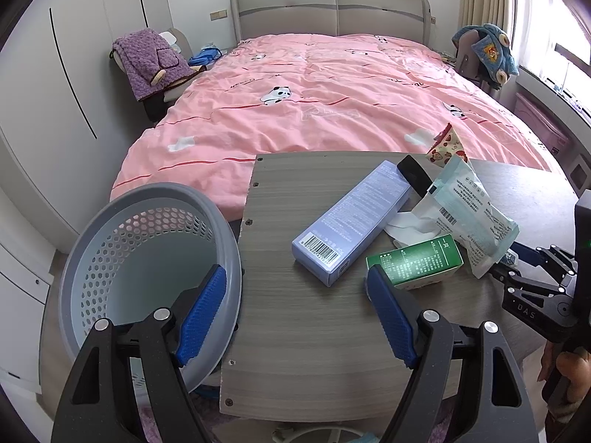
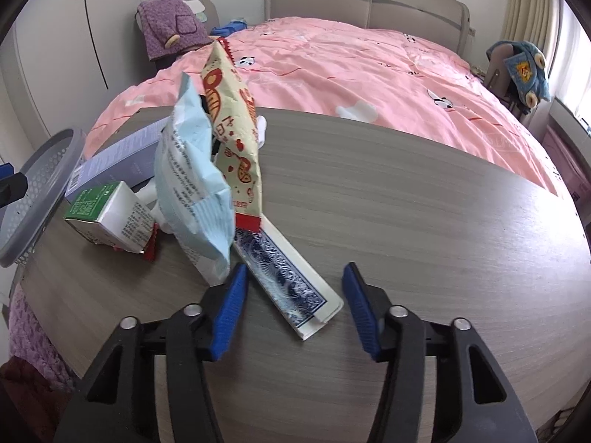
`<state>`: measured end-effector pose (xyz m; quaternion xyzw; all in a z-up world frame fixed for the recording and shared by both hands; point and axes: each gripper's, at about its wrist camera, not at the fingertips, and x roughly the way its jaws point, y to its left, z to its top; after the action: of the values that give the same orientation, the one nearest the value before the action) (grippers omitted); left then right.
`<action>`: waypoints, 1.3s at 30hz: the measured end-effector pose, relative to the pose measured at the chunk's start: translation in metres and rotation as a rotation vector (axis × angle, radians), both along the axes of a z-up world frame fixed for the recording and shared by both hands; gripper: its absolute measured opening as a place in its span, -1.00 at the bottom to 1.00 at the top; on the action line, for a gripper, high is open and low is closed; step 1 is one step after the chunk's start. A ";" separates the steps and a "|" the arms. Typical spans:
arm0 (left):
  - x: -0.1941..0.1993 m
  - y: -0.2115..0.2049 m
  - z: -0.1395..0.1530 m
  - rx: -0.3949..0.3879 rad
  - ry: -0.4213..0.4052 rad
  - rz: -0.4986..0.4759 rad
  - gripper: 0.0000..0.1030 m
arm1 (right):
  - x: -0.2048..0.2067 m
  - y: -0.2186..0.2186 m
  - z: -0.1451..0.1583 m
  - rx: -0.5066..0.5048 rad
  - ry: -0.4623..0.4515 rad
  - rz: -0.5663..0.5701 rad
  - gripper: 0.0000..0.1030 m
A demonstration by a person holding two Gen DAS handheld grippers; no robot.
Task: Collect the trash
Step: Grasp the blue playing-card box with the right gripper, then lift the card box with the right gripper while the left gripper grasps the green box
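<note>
Trash lies on a grey wooden table [image 1: 303, 332]: a pale blue box [image 1: 351, 221], a green box [image 1: 415, 260], a light teal pouch [image 1: 465, 206] and a cream and red snack wrapper [image 1: 447, 146]. My left gripper [image 1: 295, 277] is open and empty, between the grey basket [image 1: 147, 269] and the boxes. In the right wrist view my right gripper [image 2: 293, 271] is open around a blue patterned card box [image 2: 286, 277] lying flat. The pouch [image 2: 195, 170], the wrapper [image 2: 232, 125], the green box [image 2: 107, 208] and the pale blue box [image 2: 122, 158] stand just beyond. The right gripper also shows in the left wrist view [image 1: 517, 258].
The perforated basket [image 2: 37, 184] stands at the table's left edge, with nothing visible in it. A bed with a pink quilt [image 1: 314, 92] lies beyond the table. A black flat object [image 1: 415, 177] lies under the pouch. A white tissue [image 1: 410, 227] lies by the boxes.
</note>
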<state>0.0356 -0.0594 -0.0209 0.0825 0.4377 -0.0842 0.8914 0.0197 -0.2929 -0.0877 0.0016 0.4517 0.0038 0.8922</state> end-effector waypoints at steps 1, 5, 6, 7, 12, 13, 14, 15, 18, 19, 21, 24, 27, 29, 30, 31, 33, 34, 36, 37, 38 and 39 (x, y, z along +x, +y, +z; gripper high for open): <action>0.000 0.000 0.000 -0.001 0.000 -0.001 0.46 | -0.001 0.001 0.000 0.004 0.000 0.001 -0.15; -0.001 0.000 0.000 -0.001 -0.001 -0.001 0.46 | -0.007 0.000 0.002 0.031 -0.002 -0.001 -0.33; -0.001 0.000 0.000 -0.003 0.000 -0.002 0.46 | -0.009 -0.001 0.003 0.041 -0.002 -0.010 -0.38; -0.001 0.000 0.000 -0.005 0.000 -0.003 0.46 | -0.011 -0.003 0.003 0.051 -0.002 -0.022 -0.40; -0.004 -0.001 0.001 -0.014 0.000 -0.017 0.46 | -0.020 -0.013 0.005 0.100 -0.004 -0.090 -0.57; -0.004 -0.002 0.001 -0.017 0.000 -0.022 0.46 | -0.024 -0.016 0.005 0.111 -0.006 -0.110 -0.64; -0.005 -0.002 0.000 -0.019 0.000 -0.026 0.46 | -0.026 -0.018 0.005 0.119 -0.006 -0.123 -0.68; -0.006 -0.003 0.000 -0.022 0.000 -0.032 0.46 | -0.029 -0.021 0.005 0.131 -0.008 -0.138 -0.68; -0.008 -0.006 -0.003 -0.020 0.001 -0.045 0.46 | -0.035 -0.027 0.004 0.148 -0.012 -0.170 -0.68; -0.009 -0.008 -0.004 -0.020 0.004 -0.049 0.46 | -0.037 -0.029 0.005 0.155 -0.015 -0.178 -0.69; -0.010 -0.010 -0.006 -0.022 0.008 -0.057 0.46 | -0.043 -0.031 0.007 0.167 -0.025 -0.195 -0.69; -0.011 -0.014 -0.008 -0.023 0.008 -0.072 0.46 | -0.050 -0.035 0.011 0.170 -0.043 -0.213 -0.69; -0.012 -0.017 -0.010 -0.028 0.015 -0.087 0.46 | -0.056 -0.040 0.016 0.180 -0.062 -0.237 -0.69; -0.013 -0.020 -0.013 -0.029 0.021 -0.098 0.46 | -0.060 -0.043 0.018 0.192 -0.069 -0.251 -0.69; -0.013 -0.021 -0.014 -0.030 0.025 -0.104 0.46 | -0.062 -0.044 0.019 0.197 -0.074 -0.256 -0.69; -0.014 -0.022 -0.015 -0.034 0.029 -0.111 0.46 | -0.063 -0.044 0.020 0.201 -0.078 -0.258 -0.69; -0.013 -0.024 -0.016 -0.042 0.035 -0.116 0.46 | -0.066 -0.045 0.022 0.205 -0.082 -0.259 -0.69; -0.013 -0.025 -0.017 -0.045 0.038 -0.120 0.46 | -0.067 -0.045 0.023 0.208 -0.083 -0.259 -0.69; -0.012 -0.027 -0.019 -0.047 0.041 -0.127 0.46 | -0.071 -0.045 0.024 0.213 -0.087 -0.256 -0.69; -0.012 -0.029 -0.019 -0.049 0.040 -0.132 0.46 | -0.071 -0.045 0.024 0.215 -0.087 -0.255 -0.69; -0.012 -0.030 -0.020 -0.052 0.040 -0.143 0.46 | -0.073 -0.045 0.025 0.219 -0.088 -0.253 -0.69; -0.012 -0.033 -0.021 -0.056 0.042 -0.158 0.46 | -0.075 -0.046 0.025 0.223 -0.090 -0.252 -0.69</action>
<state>0.0239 -0.0921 -0.0422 0.0901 0.4458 -0.1680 0.8746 -0.0554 -0.3385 -0.0627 0.1569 0.4044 -0.0582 0.8991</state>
